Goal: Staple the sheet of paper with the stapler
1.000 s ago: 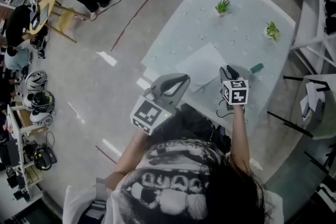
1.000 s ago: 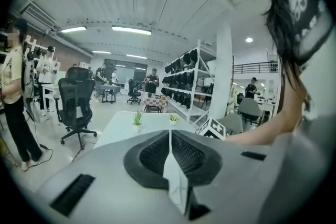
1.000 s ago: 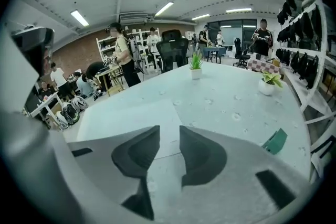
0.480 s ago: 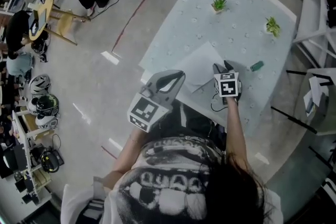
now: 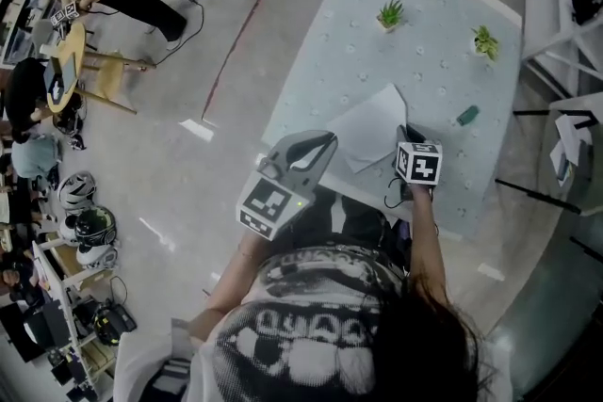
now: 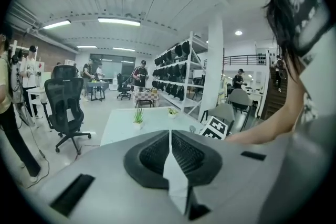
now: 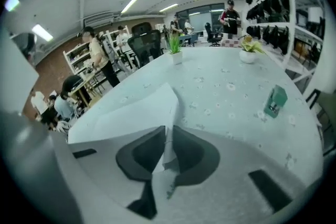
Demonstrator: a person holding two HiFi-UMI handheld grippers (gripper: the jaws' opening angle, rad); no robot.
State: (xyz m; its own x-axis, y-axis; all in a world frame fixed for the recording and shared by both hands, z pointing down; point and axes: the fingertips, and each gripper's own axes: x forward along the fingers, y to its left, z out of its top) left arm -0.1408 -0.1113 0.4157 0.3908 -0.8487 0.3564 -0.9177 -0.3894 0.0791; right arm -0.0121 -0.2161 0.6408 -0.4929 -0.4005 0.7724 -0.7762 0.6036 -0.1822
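Paper (image 5: pixel 369 120) lies near the front edge of the tabletop (image 5: pixel 424 24), partly lifted, between the two hand-held grippers. Just beside its left corner, the left hand-held gripper (image 5: pixel 330 138) has its jaws pressed together. A thin pale strip shows between them, and whether that is the paper cannot be told. The right hand-held gripper (image 7: pixel 167 136), whose jaws have just been closing, pinches the paper's right edge, and the paper rises in a fold beyond it. The green stapler (image 7: pixel 275 100) sits on the tabletop farther right and beyond, clear of the paper. The right hand is therefore the nearer one, and the paper likely has to travel rightward. The stapler's long axis is too small to read.
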